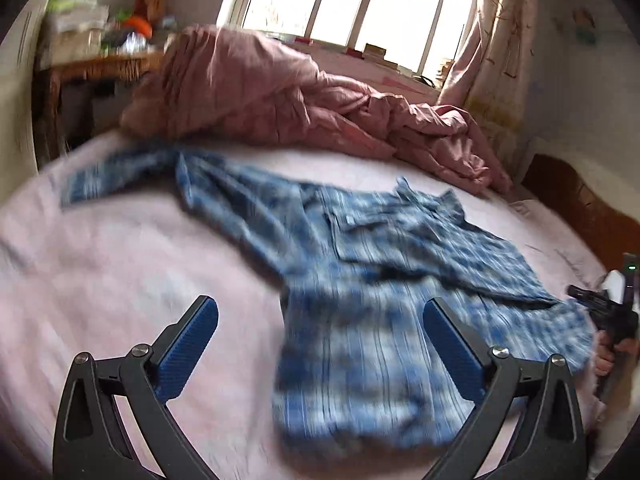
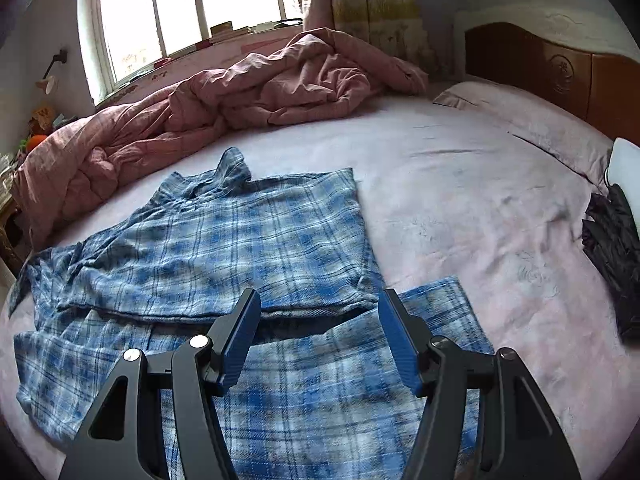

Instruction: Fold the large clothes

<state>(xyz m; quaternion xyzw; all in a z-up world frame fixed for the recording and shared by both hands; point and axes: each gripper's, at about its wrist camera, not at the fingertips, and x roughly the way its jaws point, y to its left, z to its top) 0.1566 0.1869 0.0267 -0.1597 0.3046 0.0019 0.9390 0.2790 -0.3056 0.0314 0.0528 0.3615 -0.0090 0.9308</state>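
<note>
Across the centre of both frames, the blue plaid shirt point(image 2: 224, 240) lay partly folded on the pink bedsheet point(image 2: 460, 184), while the left gripper point(image 1: 320, 344) stood wide and empty and the right gripper point(image 2: 318, 328) hovered half-open, evidently between folds.

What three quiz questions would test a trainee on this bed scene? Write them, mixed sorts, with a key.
1. True or false: the left tool is shut on the plaid shirt.
2. Multiple choice: where does the crumpled pink duvet lie?
A. Under the shirt
B. Beyond the shirt, toward the window
C. On the floor
3. Fill in: the dark folded thing at the right edge of the right wrist view lies on the pink ____.

Key:
1. False: both the left tool and the right tool stand open, with nothing clamped.
2. B
3. bed sheet
</note>
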